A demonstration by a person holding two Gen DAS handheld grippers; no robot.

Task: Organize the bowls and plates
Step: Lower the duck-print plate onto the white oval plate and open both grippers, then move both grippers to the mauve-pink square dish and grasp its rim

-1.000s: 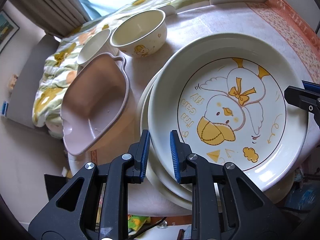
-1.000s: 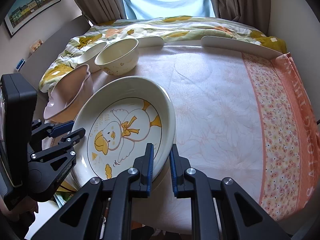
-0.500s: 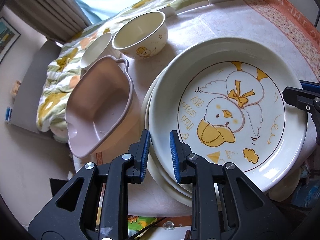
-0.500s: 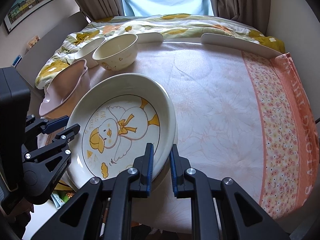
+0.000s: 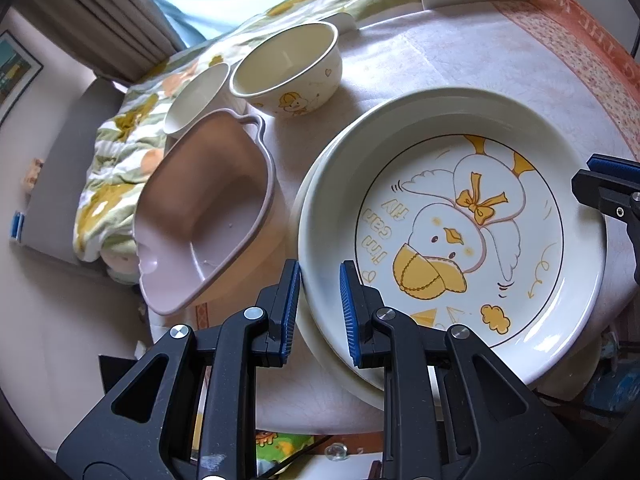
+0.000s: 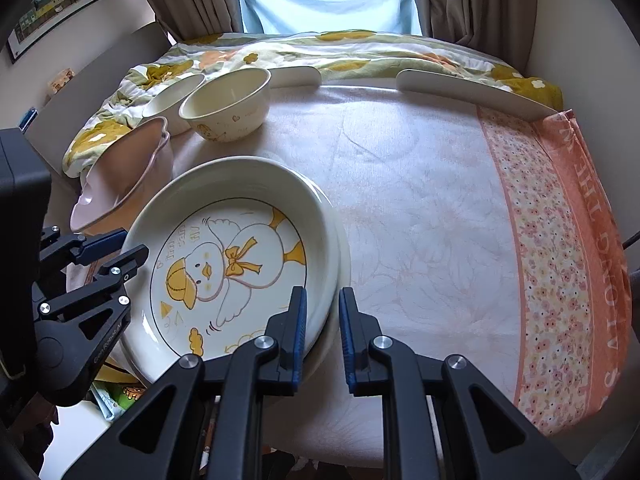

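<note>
A white deep plate with a yellow duck drawing [image 5: 460, 240] lies over a plain white plate [image 5: 320, 344] at the table's near left corner; whether they touch I cannot tell. My left gripper [image 5: 320, 276] is shut on the duck plate's rim at one side. On the opposite rim my right gripper [image 6: 323, 304] is shut as well. Each gripper shows in the other's view, the right gripper [image 5: 600, 188] and the left gripper [image 6: 116, 252]. The duck plate [image 6: 224, 264] covers most of the lower plate [image 6: 344, 256].
A pink heart-shaped dish [image 5: 204, 216] sits left of the plates. Behind it stand a cream duck bowl [image 5: 286, 70] and a smaller white bowl [image 5: 196, 94]. The tablecloth [image 6: 420, 200] has an orange floral border [image 6: 552, 272]. White rails [image 6: 472, 90] edge the far side, with a quilt [image 6: 320, 48] beyond.
</note>
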